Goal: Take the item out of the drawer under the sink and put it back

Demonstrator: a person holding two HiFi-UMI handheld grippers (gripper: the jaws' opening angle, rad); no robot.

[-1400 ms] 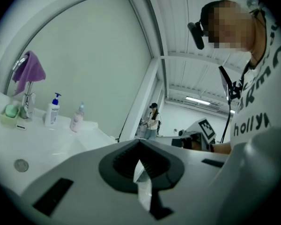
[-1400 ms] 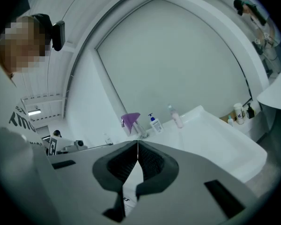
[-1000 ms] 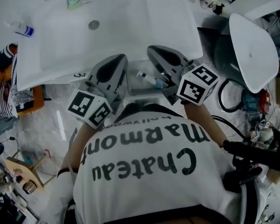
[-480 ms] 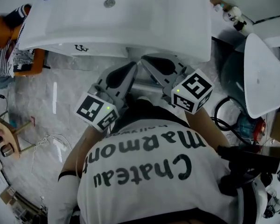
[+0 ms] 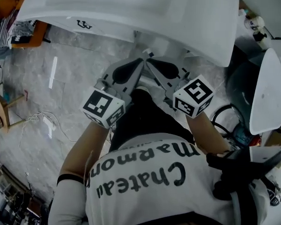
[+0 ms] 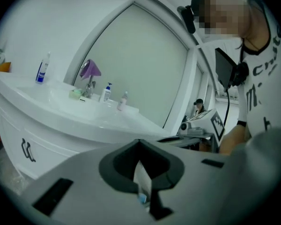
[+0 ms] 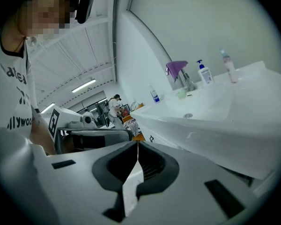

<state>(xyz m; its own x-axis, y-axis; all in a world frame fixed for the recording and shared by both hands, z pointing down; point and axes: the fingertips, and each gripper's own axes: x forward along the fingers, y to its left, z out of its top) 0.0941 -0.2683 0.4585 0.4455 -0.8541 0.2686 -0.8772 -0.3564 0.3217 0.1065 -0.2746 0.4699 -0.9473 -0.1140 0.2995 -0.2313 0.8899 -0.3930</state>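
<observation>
With jaws together on nothing, the left hand-held gripper [image 6: 139, 142] and right hand-held gripper [image 7: 137, 144] crowd under the sink [image 5: 178, 13], likely to knock its rim or each other.

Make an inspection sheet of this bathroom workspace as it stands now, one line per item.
Surface: white sink above a grey marbled floor.
Job's things: drawer and item cannot be made out below the sink's edge.
Clutter: blue-labelled bottle and pump bottle on the sink top; purple cloth draped over the tap.
Grippers: left gripper shut, empty; right gripper shut, empty; their tips are close together below the sink's edge.
Cables: thin white cable on the floor; black cable loop at the right.
Surroundings: white oval lid at the right; a person far off.
</observation>
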